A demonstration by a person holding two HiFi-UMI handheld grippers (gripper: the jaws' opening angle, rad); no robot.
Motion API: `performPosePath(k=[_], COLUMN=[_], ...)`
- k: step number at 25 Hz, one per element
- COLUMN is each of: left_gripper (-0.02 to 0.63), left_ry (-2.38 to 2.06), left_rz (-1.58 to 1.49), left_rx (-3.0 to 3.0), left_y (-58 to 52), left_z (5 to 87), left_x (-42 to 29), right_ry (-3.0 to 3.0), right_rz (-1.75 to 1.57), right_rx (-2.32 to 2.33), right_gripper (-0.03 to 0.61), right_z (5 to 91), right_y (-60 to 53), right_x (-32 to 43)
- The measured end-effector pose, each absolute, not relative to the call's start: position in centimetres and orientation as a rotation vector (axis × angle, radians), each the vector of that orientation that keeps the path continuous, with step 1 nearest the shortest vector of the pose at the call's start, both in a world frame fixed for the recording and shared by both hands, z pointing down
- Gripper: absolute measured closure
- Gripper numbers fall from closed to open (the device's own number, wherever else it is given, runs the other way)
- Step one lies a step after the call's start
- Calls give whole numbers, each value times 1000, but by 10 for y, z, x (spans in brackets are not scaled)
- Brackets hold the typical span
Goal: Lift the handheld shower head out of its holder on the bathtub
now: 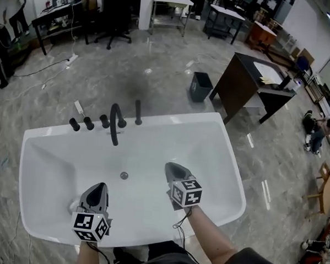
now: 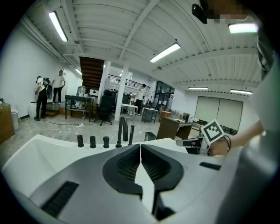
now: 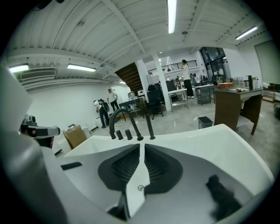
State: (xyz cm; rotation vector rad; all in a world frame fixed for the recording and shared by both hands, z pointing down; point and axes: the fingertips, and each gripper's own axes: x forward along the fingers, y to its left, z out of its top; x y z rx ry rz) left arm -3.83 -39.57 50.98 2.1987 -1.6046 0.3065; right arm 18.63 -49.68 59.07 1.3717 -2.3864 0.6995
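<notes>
The handheld shower head (image 1: 138,112) is a slim black rod that stands upright in its holder on the far rim of the white bathtub (image 1: 230,154). It is just right of the arched black spout (image 1: 116,123) and three black knobs (image 1: 89,122). Both grippers hover over the tub's near half, well short of the fittings. My left gripper (image 1: 100,187) is shut and holds nothing; in its own view the shower head (image 2: 131,134) stands ahead, beyond the shut jaws. My right gripper (image 1: 173,169) is also shut and holds nothing, with the shower head (image 3: 150,127) straight ahead of it.
The tub's drain (image 1: 124,175) lies between the two grippers. On the floor behind the tub are a power strip (image 1: 79,106), a dark bin (image 1: 200,86) and a dark desk (image 1: 256,84). People stand at the far left, and one sits at the right (image 1: 319,131).
</notes>
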Motion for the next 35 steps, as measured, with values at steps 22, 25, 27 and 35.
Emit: performPosePath(k=[22, 25, 27, 35], left_gripper=[598, 598, 598, 598], left_ry=[-1802, -1819, -1824, -1809], left_rz=[267, 251, 249, 233], left_rx=[1957, 1930, 1927, 1934], left_y=[-506, -509, -511, -511], left_z=[633, 647, 653, 670], left_x=[-101, -109, -113, -118], right_ry=[-2433, -2413, -2421, -2429], right_rz=[391, 357, 360, 277], right_rx=[1276, 1284, 1287, 1222], right_gripper=[347, 347, 347, 348], right_z=[733, 749, 754, 763], right_y=[-772, -797, -810, -838], right_x=[63, 54, 47, 23])
